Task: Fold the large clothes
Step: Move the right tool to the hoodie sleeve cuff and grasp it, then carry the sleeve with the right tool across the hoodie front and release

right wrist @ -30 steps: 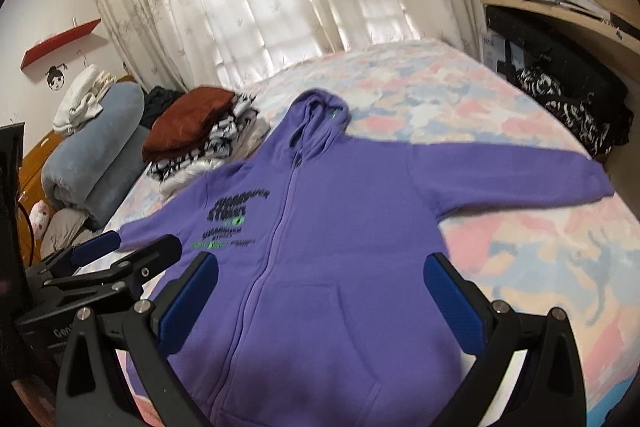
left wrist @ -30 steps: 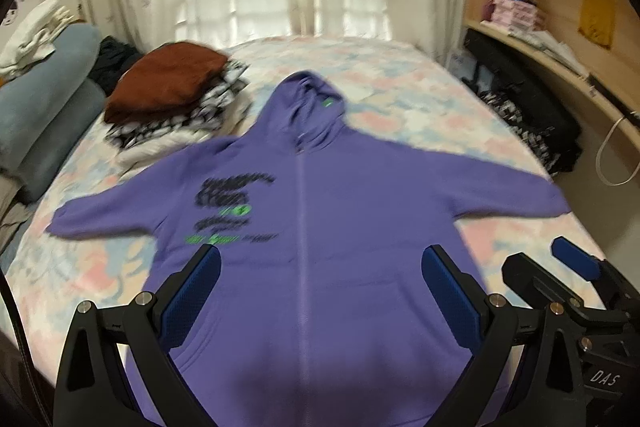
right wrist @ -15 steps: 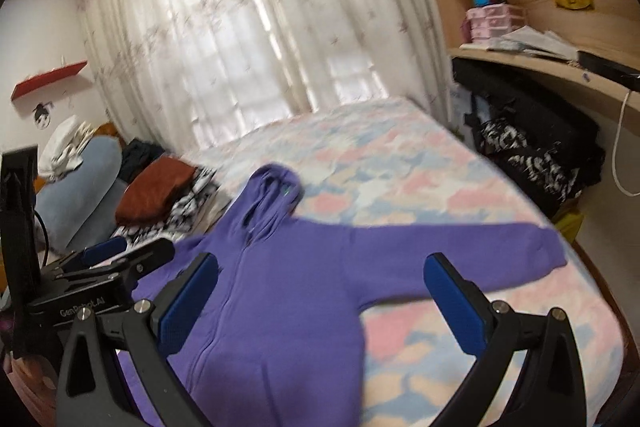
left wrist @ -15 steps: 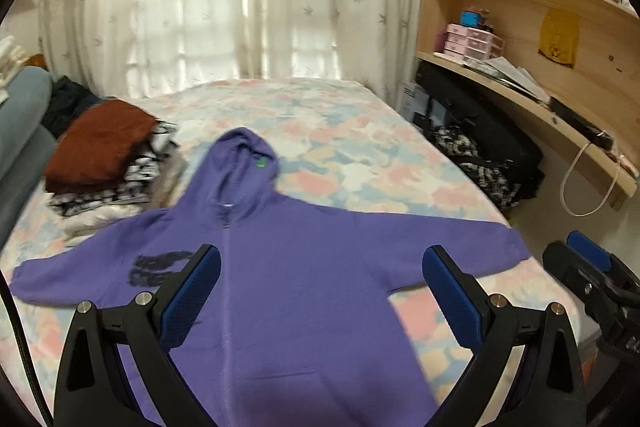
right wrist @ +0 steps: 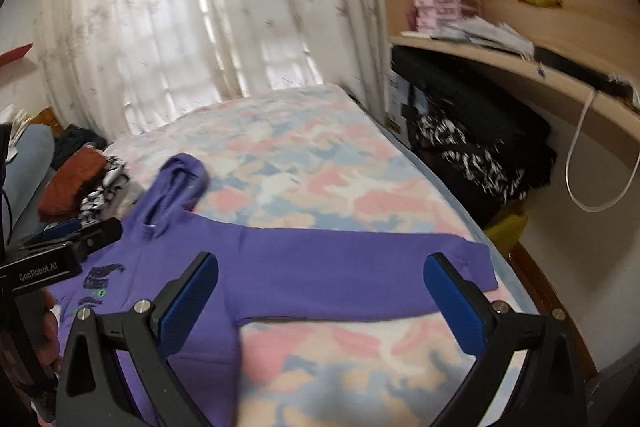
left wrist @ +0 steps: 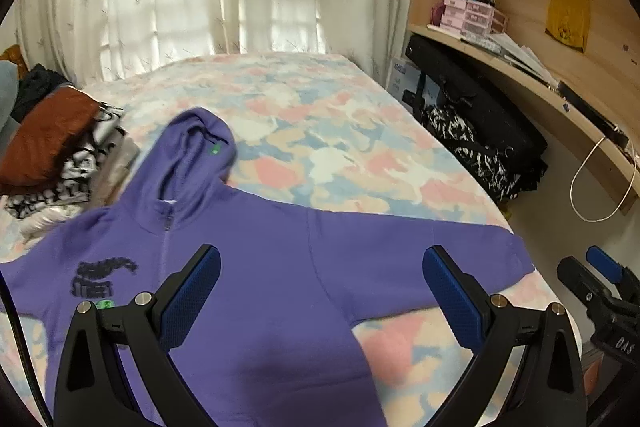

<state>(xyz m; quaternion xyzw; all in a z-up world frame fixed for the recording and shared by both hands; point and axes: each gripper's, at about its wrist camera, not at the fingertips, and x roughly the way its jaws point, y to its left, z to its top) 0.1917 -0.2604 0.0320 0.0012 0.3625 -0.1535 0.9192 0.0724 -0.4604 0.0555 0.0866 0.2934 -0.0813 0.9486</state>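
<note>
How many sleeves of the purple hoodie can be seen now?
2. The right sleeve lies stretched toward the shelf side; the left sleeve reaches the image's left edge, its cuff hidden.

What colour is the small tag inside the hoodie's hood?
Green; the tag inside the purple hoodie shows best in the left wrist view.

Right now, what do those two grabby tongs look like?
Both tongs look the same: black angular plastic arms with round silver screws, each ending in a flat blue pad with a bumpy grip texture. The left tongs have a thin black cable running beside them. Seen from the right tongs, their body carries white lettering "GenRobot.AI". The right body seen from the left view shows white letters "DAS".
</note>
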